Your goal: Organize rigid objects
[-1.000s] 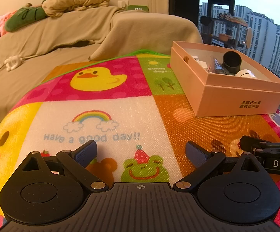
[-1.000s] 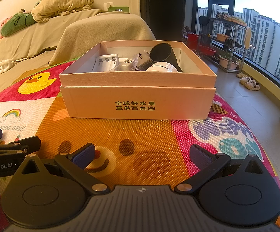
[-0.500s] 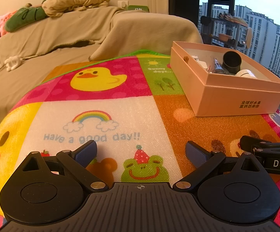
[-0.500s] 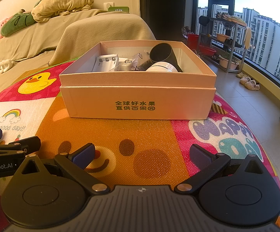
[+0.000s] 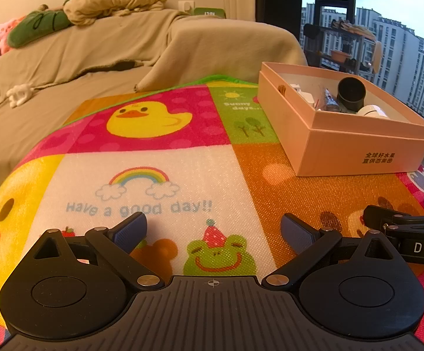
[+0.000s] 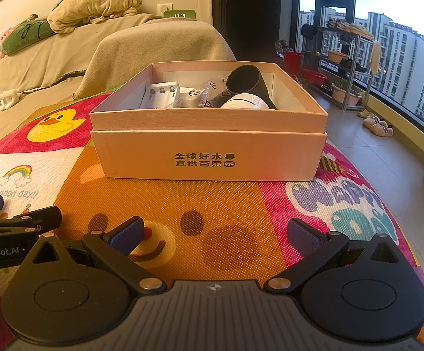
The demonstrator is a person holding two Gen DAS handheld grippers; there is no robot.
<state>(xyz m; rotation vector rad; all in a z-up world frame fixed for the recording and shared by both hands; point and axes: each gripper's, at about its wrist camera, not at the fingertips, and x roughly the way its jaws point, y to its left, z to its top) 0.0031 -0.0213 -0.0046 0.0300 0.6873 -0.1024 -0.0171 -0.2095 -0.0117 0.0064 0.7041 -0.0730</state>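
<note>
Right wrist view: I see the pink box straight ahead of my right gripper, its long side facing me, a black cup and white items inside. Right gripper is nearer; the box lies well right of my left gripper. Both grippers are spread wide, holding nothing, above the play mat.
</note>
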